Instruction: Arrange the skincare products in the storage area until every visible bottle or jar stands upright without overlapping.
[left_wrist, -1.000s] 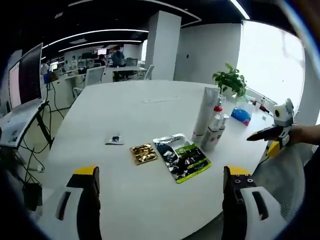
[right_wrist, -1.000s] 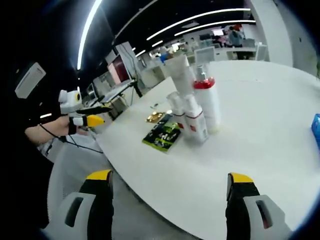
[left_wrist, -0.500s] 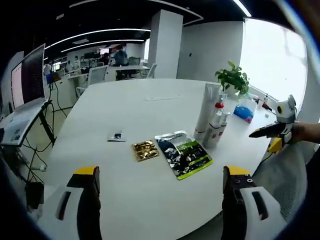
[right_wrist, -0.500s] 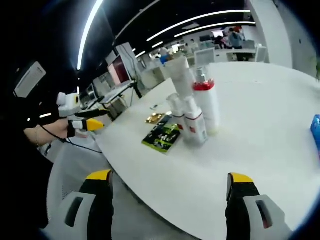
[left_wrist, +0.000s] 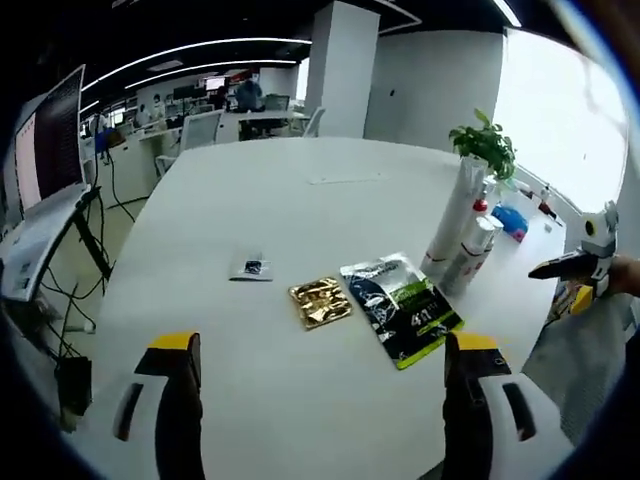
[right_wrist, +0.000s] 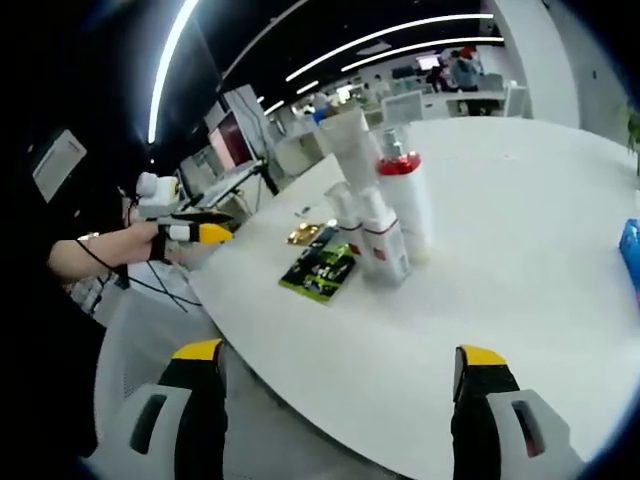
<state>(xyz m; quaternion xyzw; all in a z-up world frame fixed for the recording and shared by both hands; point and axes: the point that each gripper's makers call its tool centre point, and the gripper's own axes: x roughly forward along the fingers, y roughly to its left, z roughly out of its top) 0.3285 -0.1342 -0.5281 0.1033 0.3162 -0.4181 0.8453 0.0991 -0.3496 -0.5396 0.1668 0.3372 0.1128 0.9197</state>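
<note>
Both grippers are held clear of the white worktop, at its near edge, each with its fingers spread wide and nothing between them. In the left gripper view the left gripper points across the worktop; the right gripper enters from the right edge, carried level in a hand, beside the worktop's edge. In the right gripper view the right gripper faces the worktop's edge from outside it, and the left gripper appears at the left on an outstretched forearm. The skincare products stand upright in a tight cluster: a tall white tube, a red-capped spray bottle and small white bottles just beside one another. Near them lie flat a dark green-printed sachet, a gold foil sachet and, further off, a small sachet. A potted plant stands behind the cluster.
</note>
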